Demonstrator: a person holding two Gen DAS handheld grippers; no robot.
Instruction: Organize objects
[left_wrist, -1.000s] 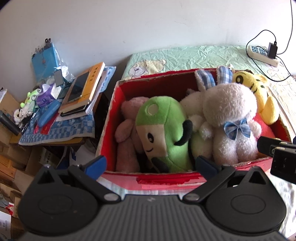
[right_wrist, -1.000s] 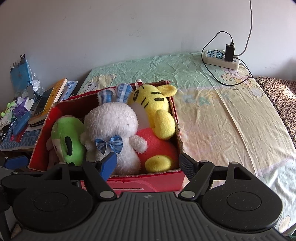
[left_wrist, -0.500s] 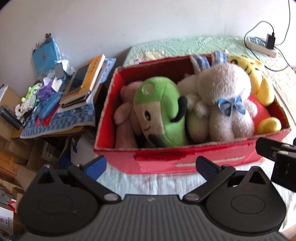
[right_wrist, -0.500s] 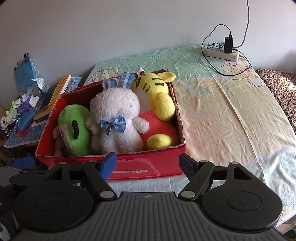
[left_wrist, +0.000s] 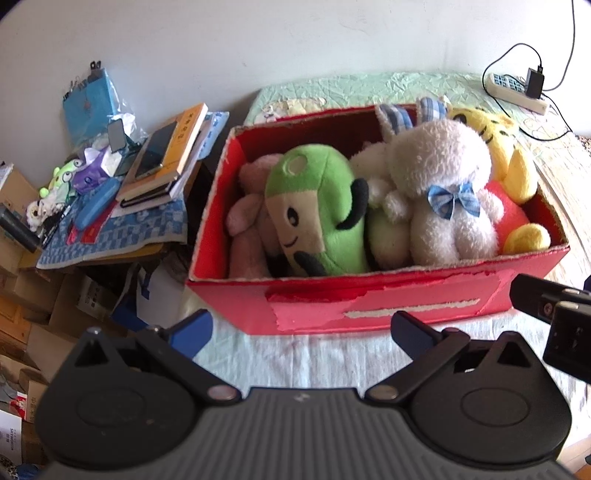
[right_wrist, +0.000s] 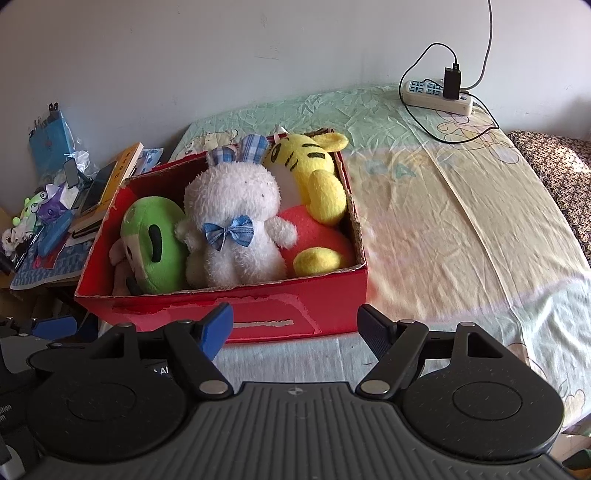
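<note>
A bed (right_wrist: 461, 229) with a crumpled pastel cartoon sheet stands against a plain white wall, and a white power strip (right_wrist: 436, 92) with a black charger plugged in lies near its far edge by the wall. A red cardboard box (right_wrist: 258, 314) sits at the bed's left edge, close to the near side; its front face shows torn patches where the red skin has peeled away.

The box looks full. A green plush (left_wrist: 317, 206) with a cartoon face leans at its left end against a pink plush (left_wrist: 251, 218). A white bunny plush (right_wrist: 232, 225) with plaid ears and a blue bow sits in the middle. A yellow tiger plush (right_wrist: 314, 173) with black stripes, lying on something red-orange, fills the right end. No toy lies loose on the sheet, so the packing seems done or nearly so. What may be left, if it counts at all, is the clutter of books, a phone and small toys on the side table (left_wrist: 110, 236) beyond the bed's left edge.

The left gripper (left_wrist: 301, 330) and the right gripper (right_wrist: 295, 325) both hover just in front of the box's near wall, jaws spread wide and holding nothing.
</note>
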